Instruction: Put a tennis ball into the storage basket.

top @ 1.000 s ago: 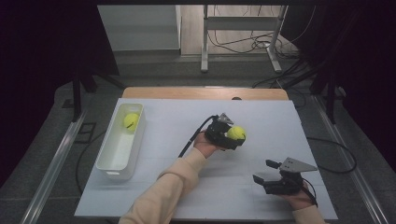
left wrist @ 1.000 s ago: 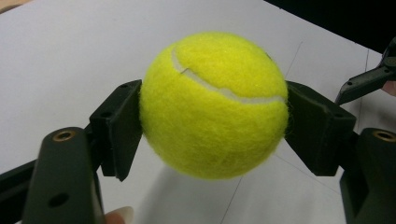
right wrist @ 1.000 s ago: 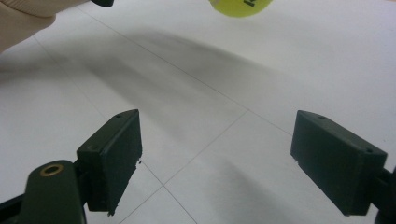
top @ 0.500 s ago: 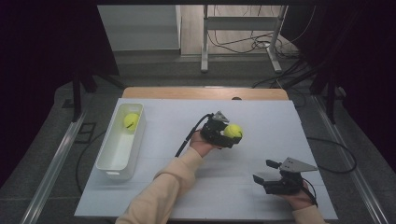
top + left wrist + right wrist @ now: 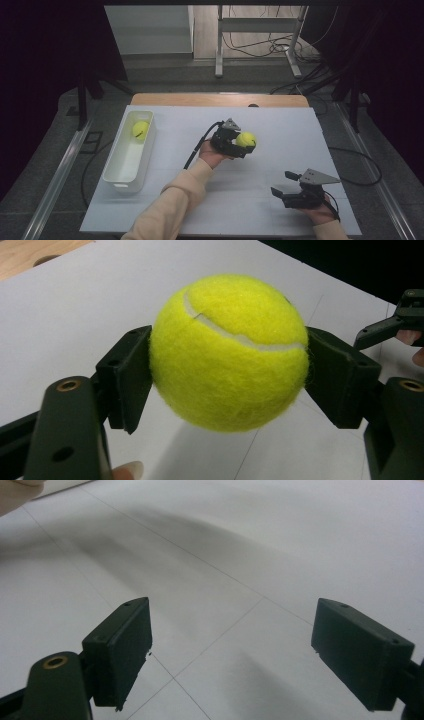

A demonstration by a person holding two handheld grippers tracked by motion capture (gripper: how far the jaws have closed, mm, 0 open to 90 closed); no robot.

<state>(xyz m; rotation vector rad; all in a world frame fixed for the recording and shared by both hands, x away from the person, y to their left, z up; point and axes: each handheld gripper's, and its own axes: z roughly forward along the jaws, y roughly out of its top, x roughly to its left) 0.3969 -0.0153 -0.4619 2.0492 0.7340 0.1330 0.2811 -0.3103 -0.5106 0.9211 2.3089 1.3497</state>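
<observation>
Two fuzzy yellow tennis balls: one is pinched btwn the left gripper's jaws, up off the white tabletop. Other ball sits in the long white plastic bin at left. Right gripper near front edge, jaws spread wide w/ nothing in them.

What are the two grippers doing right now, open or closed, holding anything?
Left gripper: shut on the fuzzy yellow tennis ball.
Right gripper: open, jaws wide apart, holding nothing.
</observation>
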